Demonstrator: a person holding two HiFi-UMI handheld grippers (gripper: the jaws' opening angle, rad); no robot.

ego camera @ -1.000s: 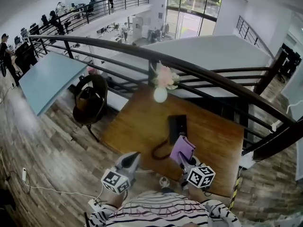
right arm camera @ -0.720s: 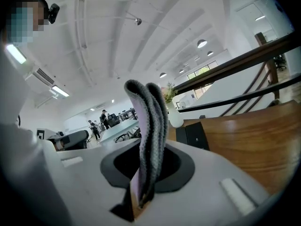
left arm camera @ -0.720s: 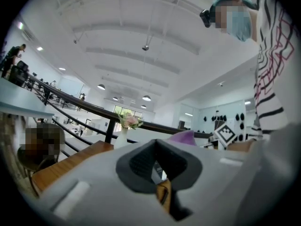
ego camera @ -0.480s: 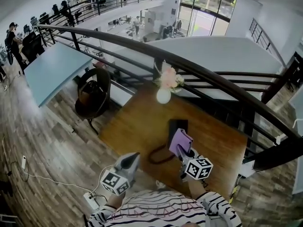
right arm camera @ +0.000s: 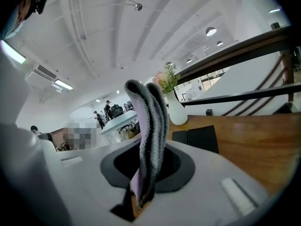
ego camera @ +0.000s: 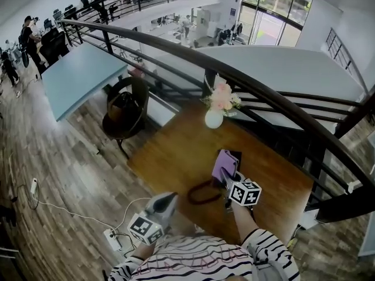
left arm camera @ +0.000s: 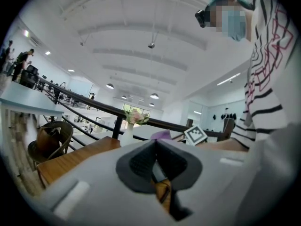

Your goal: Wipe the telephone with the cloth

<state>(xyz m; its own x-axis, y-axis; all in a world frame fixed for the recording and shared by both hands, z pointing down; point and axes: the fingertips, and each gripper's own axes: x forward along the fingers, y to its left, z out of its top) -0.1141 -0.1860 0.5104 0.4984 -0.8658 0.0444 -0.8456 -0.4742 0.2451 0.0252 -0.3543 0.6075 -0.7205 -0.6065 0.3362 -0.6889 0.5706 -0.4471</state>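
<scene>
The black telephone [ego camera: 235, 156] lies on the wooden table [ego camera: 176, 151], and the purple cloth [ego camera: 224, 164] covers most of it. My right gripper [ego camera: 225, 176] is shut on that cloth and holds it over the telephone. In the right gripper view the folded grey and purple cloth [right arm camera: 151, 108] stands up between the jaws of the right gripper [right arm camera: 146, 147], with the telephone [right arm camera: 200, 138] beyond. The telephone's dark cord [ego camera: 202, 193] loops toward me. My left gripper [ego camera: 169, 198] hangs off the table's near edge, shut and with nothing in it; its pads [left arm camera: 141, 161] meet.
A white vase of pink flowers [ego camera: 214, 117] stands at the table's far edge, right beyond the telephone. A dark railing [ego camera: 281, 101] runs behind the table. Left of the table are a round chair with a bag [ego camera: 124, 113] and a pale blue table [ego camera: 79, 78]. A power strip [ego camera: 111, 236] lies on the floor.
My right gripper has carried the cloth forward from the table's near side onto the telephone. The left gripper stays low at the near edge. The head view has shifted.
</scene>
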